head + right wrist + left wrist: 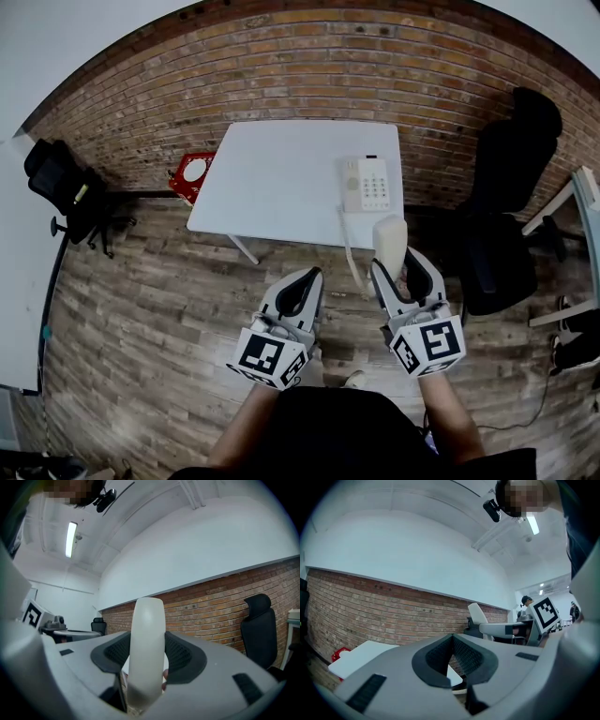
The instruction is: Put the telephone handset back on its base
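The cream, smooth-plastic telephone handset [390, 236], probably light, stiff and a little slippery, so best held across its narrow middle, stands upright pinched in the right gripper [401, 272], near the table [272, 187] but short of its base [367, 184], while the left gripper [302, 286] is pressed together, empty.
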Demonstrator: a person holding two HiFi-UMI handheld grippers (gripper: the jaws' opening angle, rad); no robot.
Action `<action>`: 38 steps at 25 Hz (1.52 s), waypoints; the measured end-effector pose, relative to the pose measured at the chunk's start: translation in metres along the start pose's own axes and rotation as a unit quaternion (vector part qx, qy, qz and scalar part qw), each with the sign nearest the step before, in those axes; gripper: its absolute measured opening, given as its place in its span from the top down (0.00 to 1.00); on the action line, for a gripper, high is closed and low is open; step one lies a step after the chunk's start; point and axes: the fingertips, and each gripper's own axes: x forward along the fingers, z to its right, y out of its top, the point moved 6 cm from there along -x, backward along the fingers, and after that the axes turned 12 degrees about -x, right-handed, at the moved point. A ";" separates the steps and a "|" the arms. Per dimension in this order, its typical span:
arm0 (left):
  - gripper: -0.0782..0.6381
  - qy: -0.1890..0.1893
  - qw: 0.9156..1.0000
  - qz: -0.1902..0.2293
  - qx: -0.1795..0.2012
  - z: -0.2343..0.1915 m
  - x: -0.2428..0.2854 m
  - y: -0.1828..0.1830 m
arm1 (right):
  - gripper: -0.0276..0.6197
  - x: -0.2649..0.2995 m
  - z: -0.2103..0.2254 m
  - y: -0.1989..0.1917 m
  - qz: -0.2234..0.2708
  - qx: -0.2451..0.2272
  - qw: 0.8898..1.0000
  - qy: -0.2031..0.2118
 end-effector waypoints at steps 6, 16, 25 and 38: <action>0.88 -0.003 1.000 -0.003 -0.003 -0.022 0.012 0.002 | 0.61 0.023 0.000 -0.002 -0.003 -0.002 1.000 -0.004; 0.88 -0.019 1.000 -0.011 -0.006 -0.060 0.044 0.014 | 0.61 0.067 0.008 -0.004 -0.010 0.000 1.000 -0.019; 0.88 -0.023 0.999 -0.015 -0.017 -0.091 0.070 0.018 | 0.61 0.105 0.016 -0.010 -0.023 0.000 0.999 -0.023; 0.88 -0.036 0.999 -0.020 -0.025 -0.140 0.093 0.036 | 0.61 0.156 0.015 -0.007 -0.037 -0.001 0.998 -0.040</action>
